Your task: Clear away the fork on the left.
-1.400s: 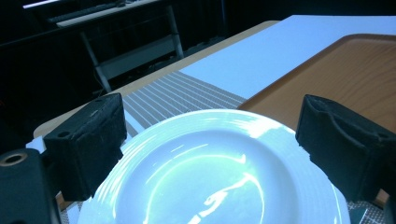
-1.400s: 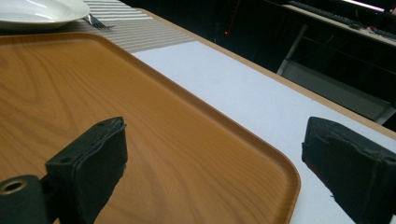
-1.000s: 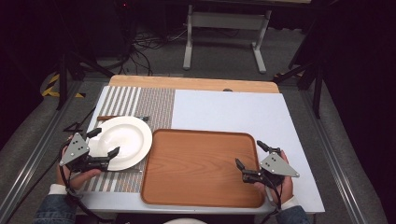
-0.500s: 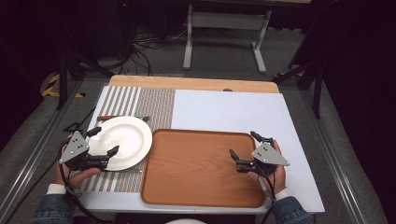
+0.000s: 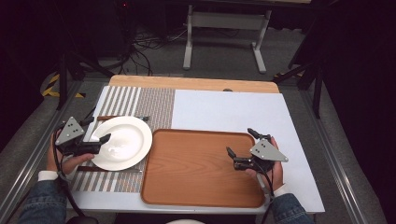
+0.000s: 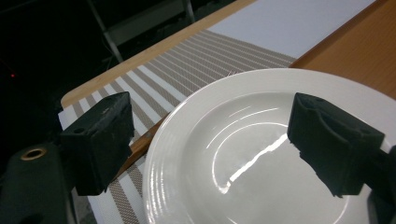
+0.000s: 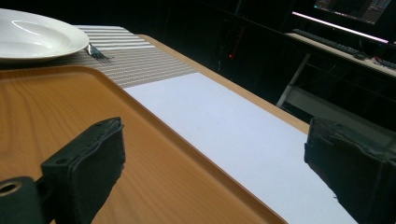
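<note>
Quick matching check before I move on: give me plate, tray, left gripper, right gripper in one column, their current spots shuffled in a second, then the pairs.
Things
1. white plate
2. wooden tray
3. left gripper
4. right gripper

Places
A. open, jaws straddling the tray's right rim
B. on the striped placemat
C. open, jaws either side of the plate's left rim
D. on the table, empty, right of the plate

Pairs: 1-B, 2-D, 3-C, 4-A
</note>
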The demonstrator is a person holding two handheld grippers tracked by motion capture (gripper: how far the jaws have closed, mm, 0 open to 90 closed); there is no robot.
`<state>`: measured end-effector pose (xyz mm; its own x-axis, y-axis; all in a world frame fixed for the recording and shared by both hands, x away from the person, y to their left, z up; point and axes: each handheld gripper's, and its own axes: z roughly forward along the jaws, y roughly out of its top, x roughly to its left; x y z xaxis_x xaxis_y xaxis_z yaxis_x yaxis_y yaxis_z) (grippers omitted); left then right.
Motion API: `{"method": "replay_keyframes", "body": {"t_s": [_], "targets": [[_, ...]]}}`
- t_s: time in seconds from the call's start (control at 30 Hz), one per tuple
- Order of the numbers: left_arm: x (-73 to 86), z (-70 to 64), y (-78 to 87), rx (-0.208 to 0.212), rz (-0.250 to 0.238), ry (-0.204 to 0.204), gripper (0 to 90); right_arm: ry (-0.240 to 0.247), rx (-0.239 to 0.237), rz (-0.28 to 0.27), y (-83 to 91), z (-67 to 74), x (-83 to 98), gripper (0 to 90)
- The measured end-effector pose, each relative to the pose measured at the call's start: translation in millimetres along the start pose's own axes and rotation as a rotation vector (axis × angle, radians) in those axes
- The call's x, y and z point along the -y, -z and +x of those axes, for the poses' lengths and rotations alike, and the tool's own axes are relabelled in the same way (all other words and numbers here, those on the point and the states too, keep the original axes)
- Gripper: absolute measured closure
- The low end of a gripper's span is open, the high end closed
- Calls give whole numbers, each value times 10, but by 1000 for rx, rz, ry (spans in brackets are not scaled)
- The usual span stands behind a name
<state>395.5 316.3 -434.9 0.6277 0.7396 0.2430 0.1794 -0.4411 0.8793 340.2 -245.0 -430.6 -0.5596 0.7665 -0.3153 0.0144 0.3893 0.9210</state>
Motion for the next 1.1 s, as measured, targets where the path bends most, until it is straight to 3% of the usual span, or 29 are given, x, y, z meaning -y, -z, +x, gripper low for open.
{"method": "replay_keyframes", "body": {"t_s": [0.07,0.13,0.23,0.33,0.37,0.4,0.57,0.6,0.63,0.7,0.77,0.9,1.0,1.1], "targets": [[24,107,-111,-21,63,-33,185,5,-7,12,-32,13,1,58],[57,185,-184,-8,91,-27,194,-2,-16,25,-40,12,14,58],[93,235,-278,-23,116,-34,210,-15,-19,41,-28,7,31,57],[96,244,-306,-51,99,-35,239,-23,-21,47,-14,8,44,57],[101,244,-311,-45,79,-11,239,-21,-17,53,-15,15,51,57],[108,241,-316,-75,59,30,237,-17,-14,64,-16,27,61,57],[121,264,-232,-78,52,67,230,-7,-25,83,-11,62,97,57],[131,303,-148,-48,40,112,223,-15,-23,84,-8,56,98,58],[137,322,-108,-55,50,124,215,-17,-23,83,-5,54,96,58],[140,334,-89,-58,61,121,214,-21,-28,75,3,53,88,58],[126,406,-47,-73,125,96,216,-15,-34,68,-1,57,74,58],[96,561,27,-70,138,116,233,-11,-63,64,-55,70,61,58],[29,745,-39,-74,233,79,233,-13,-72,73,-76,66,75,58],[-15,829,-112,-59,270,61,245,-17,-72,76,-74,58,83,58]]}}
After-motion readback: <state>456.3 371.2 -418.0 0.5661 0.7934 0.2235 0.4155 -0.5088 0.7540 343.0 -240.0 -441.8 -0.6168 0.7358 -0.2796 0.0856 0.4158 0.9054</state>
